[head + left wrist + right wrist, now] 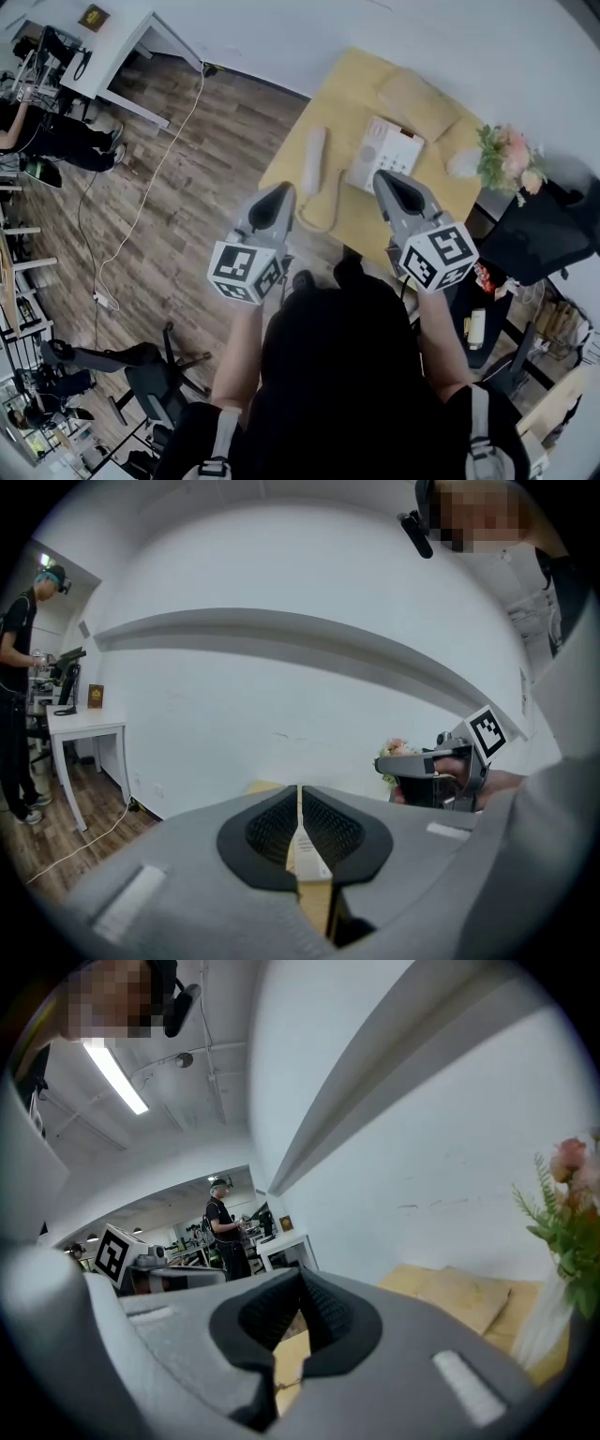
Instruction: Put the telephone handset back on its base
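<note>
The person is holding both grippers out side by side at the near edge of the yellow worktop point(349, 98), well apart from each other. The left gripper point(282, 190) is holding its jaws together with nothing between them. Its own view is showing the two ribbed black pads meeting at the tips, with only a sliver of worktop visible below them. The right gripper point(383, 177) is likewise holding its jaws together and empty, the pads touching at the tips. Neither gripper is touching anything on the worktop.

The handset point(314, 161) is lying flat on the worktop near its left edge. It is off the base point(384, 153) and just beside it, running roughly parallel to the base's left side. The cord point(319, 214) is looping from the handset toward the near edge, between the two grippers. The left gripper's tips are sitting near the handset's near end, and the right gripper's tips near the base's near side.

A tan cushion point(419, 101) is resting at the far edge behind the base, and a bunch of pink flowers point(504, 157) is standing at the right edge. On the wooden floor point(216, 131) to the left a white cable point(155, 178) is trailing, and a black office chair point(155, 370) is standing close by. Another person point(19, 686) is standing at a white desk point(86, 726) by the far wall.
</note>
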A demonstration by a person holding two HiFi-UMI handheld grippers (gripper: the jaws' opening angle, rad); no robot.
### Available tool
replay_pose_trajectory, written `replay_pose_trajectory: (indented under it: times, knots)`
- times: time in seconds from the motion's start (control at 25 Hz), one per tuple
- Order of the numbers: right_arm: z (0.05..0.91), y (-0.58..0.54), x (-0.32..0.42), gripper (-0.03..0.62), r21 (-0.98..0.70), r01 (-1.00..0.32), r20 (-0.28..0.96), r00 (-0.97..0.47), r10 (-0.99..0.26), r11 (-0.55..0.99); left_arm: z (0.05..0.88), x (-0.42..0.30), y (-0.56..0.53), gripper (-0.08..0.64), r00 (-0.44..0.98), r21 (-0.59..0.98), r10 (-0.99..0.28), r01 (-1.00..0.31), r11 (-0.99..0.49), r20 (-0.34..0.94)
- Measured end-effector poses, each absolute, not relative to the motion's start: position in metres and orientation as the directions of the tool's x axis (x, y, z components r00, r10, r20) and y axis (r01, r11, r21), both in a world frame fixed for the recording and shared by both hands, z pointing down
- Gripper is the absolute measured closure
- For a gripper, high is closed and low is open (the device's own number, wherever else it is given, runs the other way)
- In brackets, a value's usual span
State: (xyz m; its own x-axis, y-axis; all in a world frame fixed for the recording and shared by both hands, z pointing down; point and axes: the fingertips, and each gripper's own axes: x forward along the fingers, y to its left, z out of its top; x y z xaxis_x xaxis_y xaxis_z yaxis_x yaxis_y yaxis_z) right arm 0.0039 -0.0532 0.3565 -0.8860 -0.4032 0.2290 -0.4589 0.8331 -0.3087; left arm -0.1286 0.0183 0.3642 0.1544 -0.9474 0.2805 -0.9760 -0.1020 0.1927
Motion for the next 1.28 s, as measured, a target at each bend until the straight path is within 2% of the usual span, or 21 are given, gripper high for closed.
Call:
replay_pose_trajectory:
  times: [0.36, 0.96, 1.28]
  knots:
    - [0.38, -0.086, 0.016, 0.591, -0.349, -0.397, 0.245, -0.913, -0.326, 0.849, 0.39, -0.103, -0.002, 0.535, 0.085, 0.19, -0.933, -0.982, -0.019, 0.349]
    - [0.414, -0.074, 0.015, 0.591, -0.377, -0.361, 0.315, -0.916, -0.248, 0.853, 0.45, -0.091, -0.012, 0.534, 0.096, 0.236, -0.878, -0.972, 0.02, 0.469]
    - [0.423, -0.072, 0.009, 0.591, -0.363, -0.385, 0.363, -0.897, -0.252, 0.849, 0.496, -0.107, -0.027, 0.463, 0.117, 0.248, -0.832, -0.969, 0.025, 0.542]
